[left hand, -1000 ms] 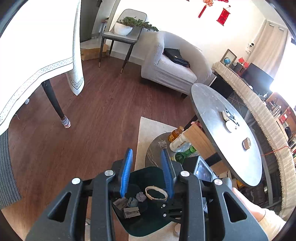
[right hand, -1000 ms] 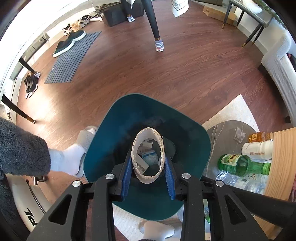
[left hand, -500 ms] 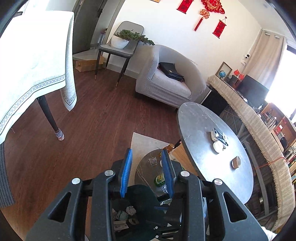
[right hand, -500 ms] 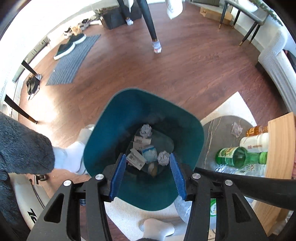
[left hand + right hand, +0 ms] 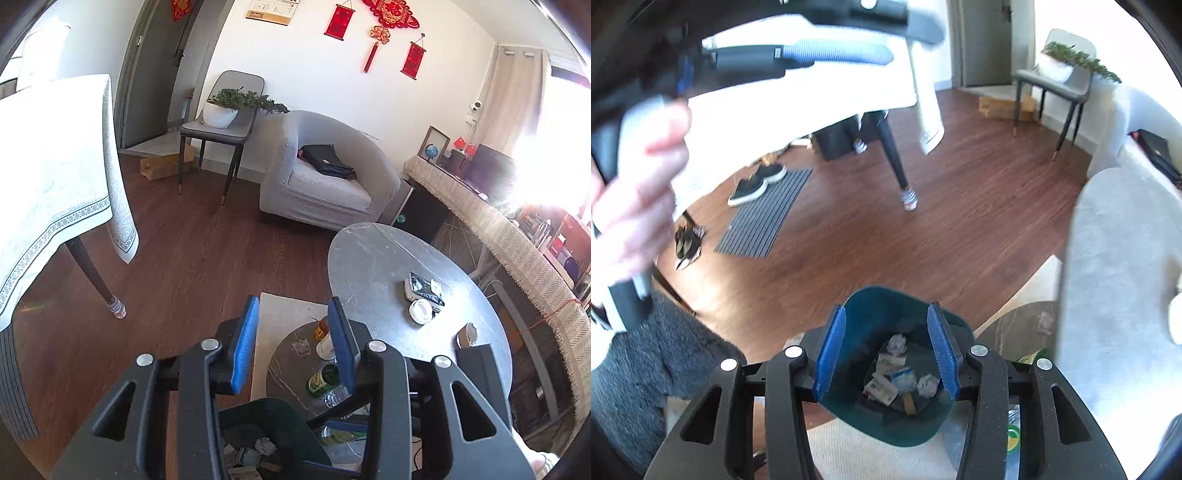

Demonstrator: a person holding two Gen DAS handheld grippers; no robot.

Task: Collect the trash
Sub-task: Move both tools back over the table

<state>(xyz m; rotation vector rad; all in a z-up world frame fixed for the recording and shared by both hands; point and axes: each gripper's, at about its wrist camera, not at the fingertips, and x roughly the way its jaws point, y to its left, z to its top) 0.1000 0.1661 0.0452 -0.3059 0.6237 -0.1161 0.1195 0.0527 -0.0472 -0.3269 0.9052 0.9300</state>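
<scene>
Trash (image 5: 899,376) lies at the bottom of the teal bin (image 5: 886,306), which stands on the floor just below our right gripper (image 5: 886,352); its blue fingers are spread wide with nothing between them. Our left gripper (image 5: 293,345) is likewise parted and empty, held above the low side table (image 5: 291,373) where bottles (image 5: 323,378) stand. To the right, on the round marble table (image 5: 369,258), we see a tissue pack (image 5: 423,290), a white lid (image 5: 421,311) touching it, and a crumpled scrap (image 5: 466,335) nearer us.
</scene>
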